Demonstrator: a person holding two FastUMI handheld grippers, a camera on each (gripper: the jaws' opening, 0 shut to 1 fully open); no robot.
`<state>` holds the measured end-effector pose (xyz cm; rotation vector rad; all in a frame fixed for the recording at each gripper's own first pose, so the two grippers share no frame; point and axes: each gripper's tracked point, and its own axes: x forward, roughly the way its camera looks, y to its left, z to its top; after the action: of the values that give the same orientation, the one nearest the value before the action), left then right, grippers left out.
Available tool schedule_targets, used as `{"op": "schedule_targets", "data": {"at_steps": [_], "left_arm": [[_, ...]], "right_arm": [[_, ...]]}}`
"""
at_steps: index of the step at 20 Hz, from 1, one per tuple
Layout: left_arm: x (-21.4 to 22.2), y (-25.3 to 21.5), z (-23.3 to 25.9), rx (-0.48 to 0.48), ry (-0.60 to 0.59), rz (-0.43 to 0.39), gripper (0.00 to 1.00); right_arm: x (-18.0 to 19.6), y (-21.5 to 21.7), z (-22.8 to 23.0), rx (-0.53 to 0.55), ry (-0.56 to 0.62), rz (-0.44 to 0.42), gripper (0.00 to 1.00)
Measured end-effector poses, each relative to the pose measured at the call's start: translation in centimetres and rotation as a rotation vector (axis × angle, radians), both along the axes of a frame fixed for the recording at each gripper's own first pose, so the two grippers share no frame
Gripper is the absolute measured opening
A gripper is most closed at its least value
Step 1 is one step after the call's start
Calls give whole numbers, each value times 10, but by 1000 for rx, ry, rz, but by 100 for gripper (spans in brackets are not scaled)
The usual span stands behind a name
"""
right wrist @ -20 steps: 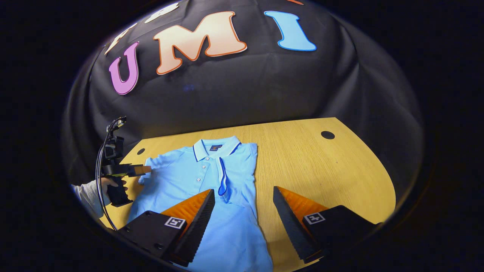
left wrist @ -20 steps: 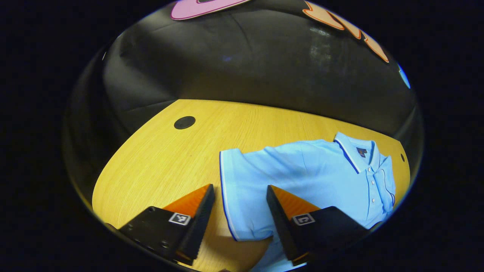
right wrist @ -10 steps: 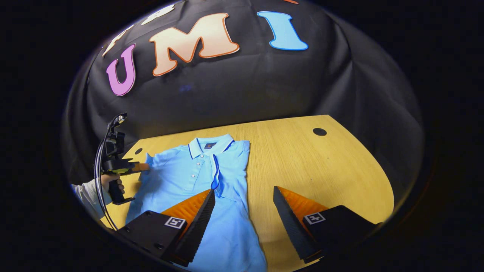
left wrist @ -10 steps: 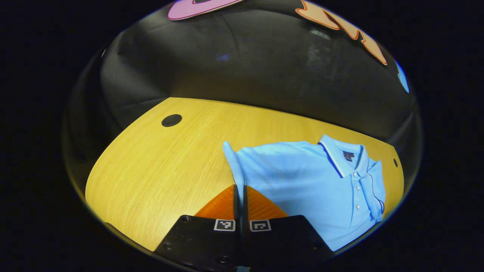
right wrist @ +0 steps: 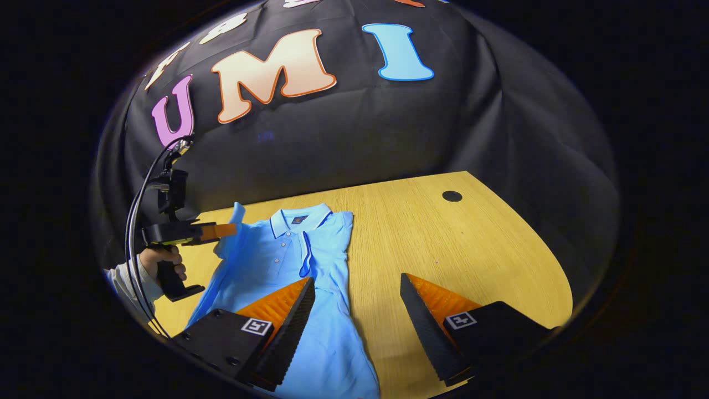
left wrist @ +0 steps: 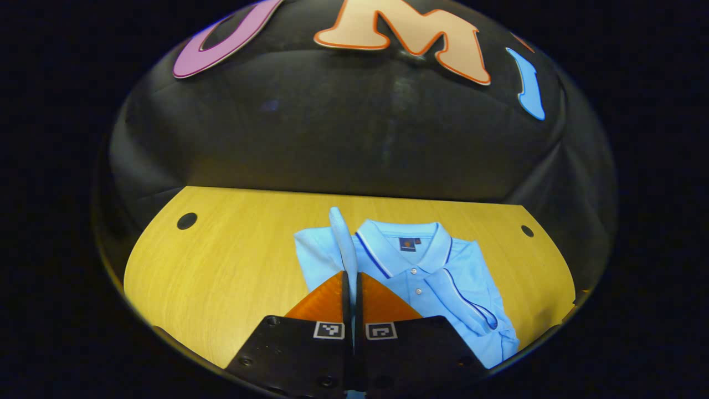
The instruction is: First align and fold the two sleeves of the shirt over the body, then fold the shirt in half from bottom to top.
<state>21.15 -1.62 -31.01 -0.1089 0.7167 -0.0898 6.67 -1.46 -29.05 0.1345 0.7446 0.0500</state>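
A light blue polo shirt (left wrist: 426,277) (right wrist: 277,260) lies collar-away on the wooden table (left wrist: 232,266). One sleeve (left wrist: 460,299) lies folded over the chest. The other sleeve (left wrist: 344,238) stands up off the table, and my left gripper (left wrist: 350,277) is shut on it. In the right gripper view that left gripper (right wrist: 224,230) shows at the shirt's left shoulder, raised, with a hand (right wrist: 160,260) on its handle. My right gripper (right wrist: 357,285) is open, low over the shirt's lower body and the table beside it, with nothing between its fingers.
The table (right wrist: 454,249) has round dark holes near its corners (left wrist: 186,220) (left wrist: 527,230) (right wrist: 452,196). Black cloth wall stands right behind the table's far edge. Bare wood lies to the right of the shirt in the right gripper view.
My left gripper shut on the sleeve, then lifted it and swung it toward the shirt's body. The right gripper stayed open and drifted slightly.
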Motion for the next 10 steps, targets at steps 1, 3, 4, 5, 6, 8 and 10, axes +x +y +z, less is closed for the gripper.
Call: {"op": "schedule_targets", "data": {"at_steps": [1, 3, 4, 5, 6, 8, 10], "left_arm": [[0, -11, -7, -8, 16, -22, 0], [-1, -21, -21, 19, 44, -59, 0], [-1, -25, -27, 33, 53, -72, 0], [-1, -28, -31, 36, 60, -85, 0], [-3, -30, -34, 35, 66, -97, 0], [-5, -31, -34, 10, 62, -108, 5], [-14, -33, -20, -52, 31, -108, 41]], "right_arm": [[-1, -2, -1, 0, 1, -9, 98], [-2, -6, -2, -9, 6, -20, 98], [-1, -7, -3, -15, 7, -25, 97], [0, -9, -4, -20, 6, -35, 97], [2, -10, -4, -20, 5, -47, 98], [4, -8, -5, -20, -3, -67, 98], [4, -6, -1, -30, -24, -76, 97]]}}
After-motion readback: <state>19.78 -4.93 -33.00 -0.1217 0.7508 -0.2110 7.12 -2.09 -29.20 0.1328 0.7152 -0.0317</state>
